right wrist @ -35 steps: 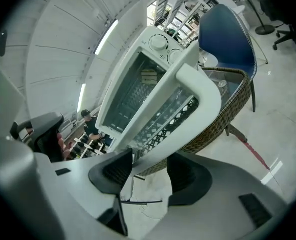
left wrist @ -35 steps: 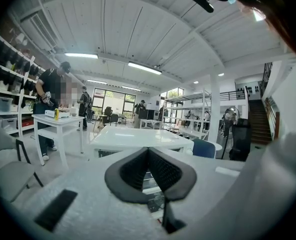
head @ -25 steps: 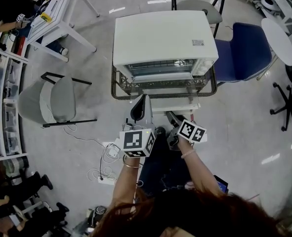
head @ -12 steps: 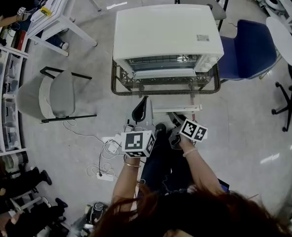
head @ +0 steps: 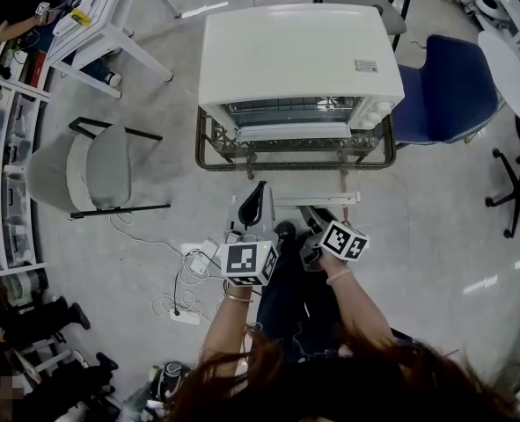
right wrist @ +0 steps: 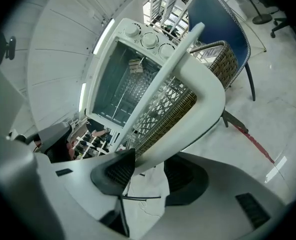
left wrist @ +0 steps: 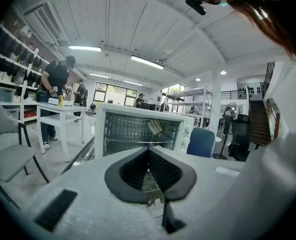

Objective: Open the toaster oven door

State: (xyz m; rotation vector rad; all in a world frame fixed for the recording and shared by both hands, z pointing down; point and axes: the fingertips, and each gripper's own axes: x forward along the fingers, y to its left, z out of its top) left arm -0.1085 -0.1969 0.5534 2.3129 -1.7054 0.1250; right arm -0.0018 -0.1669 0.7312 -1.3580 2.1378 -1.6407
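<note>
Toaster oven door [right wrist: 160, 86] handle [right wrist: 200, 91] between closing right gripper [right wrist: 150, 160] jaws, contact unclear; left gripper [left wrist: 149, 151] pressed together.

Toaster oven [head: 295, 55]: white shell, dark glass front, silver wire rack inside. Stand [right wrist: 223, 59] under it: brown woven wicker. Blue chair [head: 440, 86], 3 o'clock of oven: deep blue. Grey chair [head: 97, 170], 8 o'clock: lt grey seat, black frame. Table [head: 110, 33], 10 o'clock: white. Floor [head: 435, 227]: pale grey.
</note>
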